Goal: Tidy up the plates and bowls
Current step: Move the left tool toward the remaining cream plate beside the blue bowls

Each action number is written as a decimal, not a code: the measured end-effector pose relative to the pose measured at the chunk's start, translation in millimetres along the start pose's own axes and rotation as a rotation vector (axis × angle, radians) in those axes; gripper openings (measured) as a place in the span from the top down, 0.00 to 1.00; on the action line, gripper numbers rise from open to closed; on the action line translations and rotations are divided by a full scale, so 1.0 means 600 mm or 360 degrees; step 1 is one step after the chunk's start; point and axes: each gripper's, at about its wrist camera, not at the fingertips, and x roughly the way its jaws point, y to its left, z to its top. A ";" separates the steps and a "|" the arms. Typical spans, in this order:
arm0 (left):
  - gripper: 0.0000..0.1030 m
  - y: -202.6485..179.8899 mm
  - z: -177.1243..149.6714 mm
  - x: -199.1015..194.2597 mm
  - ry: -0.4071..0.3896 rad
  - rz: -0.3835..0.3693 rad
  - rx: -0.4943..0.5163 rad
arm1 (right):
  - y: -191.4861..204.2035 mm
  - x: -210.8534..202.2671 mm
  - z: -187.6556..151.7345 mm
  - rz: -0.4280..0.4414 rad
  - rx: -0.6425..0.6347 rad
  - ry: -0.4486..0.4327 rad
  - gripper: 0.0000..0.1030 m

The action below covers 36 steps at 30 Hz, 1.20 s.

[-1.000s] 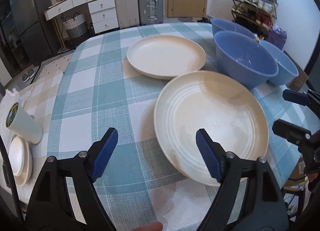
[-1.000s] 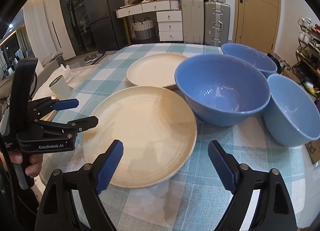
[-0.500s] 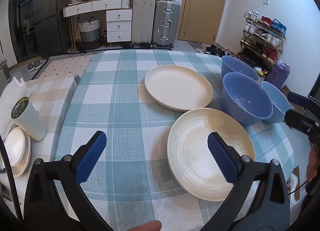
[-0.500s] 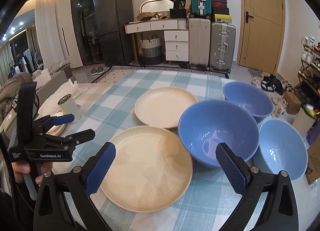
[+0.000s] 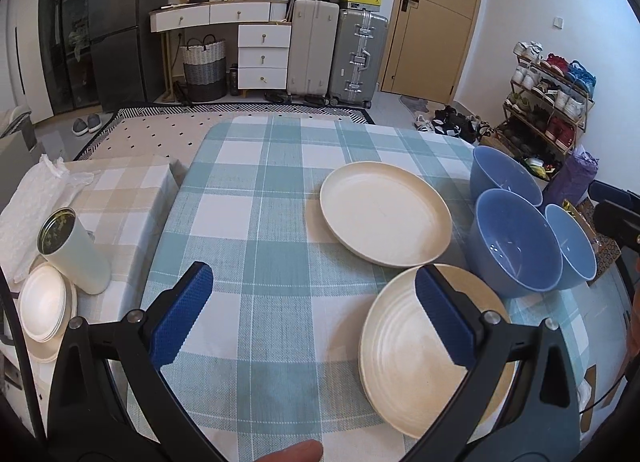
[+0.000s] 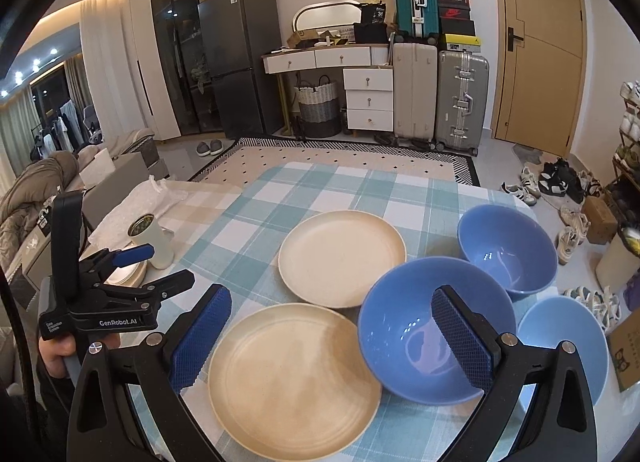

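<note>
Two cream plates lie on the checked tablecloth: a near plate (image 5: 404, 346) (image 6: 292, 374) and a far plate (image 5: 384, 212) (image 6: 340, 258). Three blue bowls stand to their right: a large one (image 5: 516, 250) (image 6: 404, 326), a far one (image 5: 504, 178) (image 6: 508, 246) and a right one (image 5: 572, 246) (image 6: 560, 334). My left gripper (image 5: 316, 314) is open and empty, held high above the table's near edge. My right gripper (image 6: 328, 334) is open and empty, above the near plate and large bowl. The left gripper also shows in the right wrist view (image 6: 156, 266).
A white cup (image 5: 76, 254) and a stack of small white plates (image 5: 42, 302) sit on a beige-checked side table at the left. A shoe rack (image 5: 552, 94) stands to the right. Suitcases (image 5: 340, 50) and drawers line the far wall.
Both grippers have risen and pulled back from the table, so the plates and bowls look smaller and farther. Both sets of jaws have opened wider. The dishes have not moved.
</note>
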 end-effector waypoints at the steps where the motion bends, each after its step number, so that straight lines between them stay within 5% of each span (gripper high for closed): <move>1: 0.02 0.001 0.004 0.004 0.0008 0.0003 -0.0010 | -0.004 0.007 0.008 -0.0002 0.0005 0.0012 0.01; 15: 0.02 0.008 0.052 0.089 0.0094 0.0046 -0.0064 | -0.054 0.121 0.082 -0.0030 -0.0009 0.0157 0.01; 36: 0.02 -0.017 0.091 0.224 0.0238 0.0082 -0.0033 | -0.120 0.270 0.112 -0.0051 -0.0035 0.0405 0.01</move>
